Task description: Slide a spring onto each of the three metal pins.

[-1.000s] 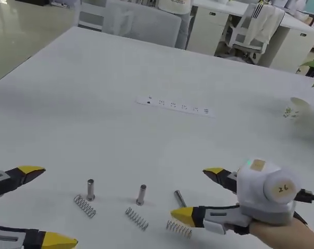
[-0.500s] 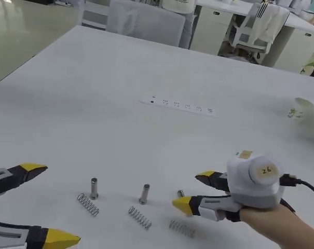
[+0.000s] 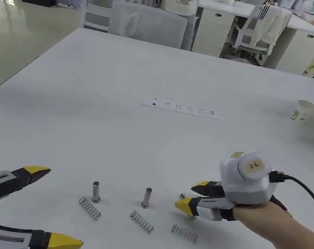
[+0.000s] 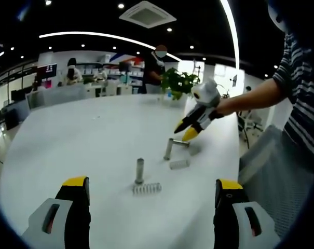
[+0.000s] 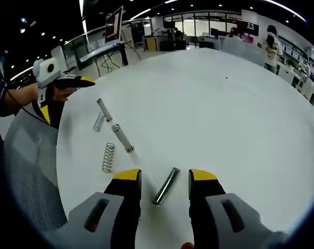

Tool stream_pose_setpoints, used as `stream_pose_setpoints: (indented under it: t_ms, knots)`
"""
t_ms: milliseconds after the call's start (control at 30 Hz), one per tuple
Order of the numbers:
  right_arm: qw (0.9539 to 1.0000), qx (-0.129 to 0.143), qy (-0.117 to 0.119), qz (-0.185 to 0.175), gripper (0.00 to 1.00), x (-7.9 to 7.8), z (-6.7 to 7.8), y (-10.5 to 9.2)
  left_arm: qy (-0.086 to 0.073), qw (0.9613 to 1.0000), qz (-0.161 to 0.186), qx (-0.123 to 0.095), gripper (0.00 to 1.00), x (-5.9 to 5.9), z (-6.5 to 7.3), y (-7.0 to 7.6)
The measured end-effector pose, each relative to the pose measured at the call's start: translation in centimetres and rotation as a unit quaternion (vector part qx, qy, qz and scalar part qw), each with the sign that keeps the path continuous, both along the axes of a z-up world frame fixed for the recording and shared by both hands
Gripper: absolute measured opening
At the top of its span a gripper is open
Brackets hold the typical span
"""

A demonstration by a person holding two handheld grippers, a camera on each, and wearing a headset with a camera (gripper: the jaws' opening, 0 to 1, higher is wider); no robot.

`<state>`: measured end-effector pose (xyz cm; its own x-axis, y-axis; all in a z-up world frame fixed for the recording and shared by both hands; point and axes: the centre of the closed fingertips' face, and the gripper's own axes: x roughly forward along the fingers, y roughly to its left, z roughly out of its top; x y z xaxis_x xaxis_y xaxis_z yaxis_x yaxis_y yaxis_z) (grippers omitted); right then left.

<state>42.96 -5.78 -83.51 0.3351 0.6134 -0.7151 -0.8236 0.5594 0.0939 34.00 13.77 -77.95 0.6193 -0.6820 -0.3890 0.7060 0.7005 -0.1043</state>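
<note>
Three short metal pins stand in a row near the table's front: left pin [image 3: 96, 191], middle pin [image 3: 147, 197], right pin [image 3: 182, 196]. A coil spring lies in front of each: left spring [image 3: 89, 207], middle spring [image 3: 141, 221], right spring [image 3: 184, 233]. My right gripper [image 3: 194, 196] is low at the right pin [image 5: 166, 185], which leans between its narrowed jaws with a small gap on each side. My left gripper [image 3: 49, 206] waits wide open at the left of the row, holding nothing; the nearest pin [image 4: 139, 171] and spring [image 4: 147, 188] lie ahead of it.
A white power strip [image 3: 182, 108] lies across the middle of the white table [image 3: 94, 104]. A paper cup [image 3: 302, 110] stands at the far right edge. Chairs and desks stand beyond the far edge. A potted plant [image 4: 178, 83] stands on the table's end.
My right gripper has moved left and down to the right pin, and its jaws have narrowed around it. The left gripper has stayed put. The head camera has shifted slightly.
</note>
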Motion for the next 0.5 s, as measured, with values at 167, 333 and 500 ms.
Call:
stream_pose_setpoints:
  t_ms: [167, 333, 500]
  knots:
    - [0.9996, -0.005, 0.024, -0.012, 0.26, 0.1, -0.7, 0.0, 0.001, 1.0000, 0.000, 0.001, 0.98, 0.1, 0.0, 0.1]
    - [0.9990, -0.005, 0.037, -0.025, 0.23, 0.3, -1.1, -0.1, -0.001, 1.0000, 0.001, 0.001, 0.98, 0.2, 0.1, 0.1]
    - [0.9985, -0.007, 0.045, -0.031, 0.21, 0.3, -1.4, 0.0, 0.000, 1.0000, 0.000, 0.002, 0.98, 0.1, 0.0, 0.0]
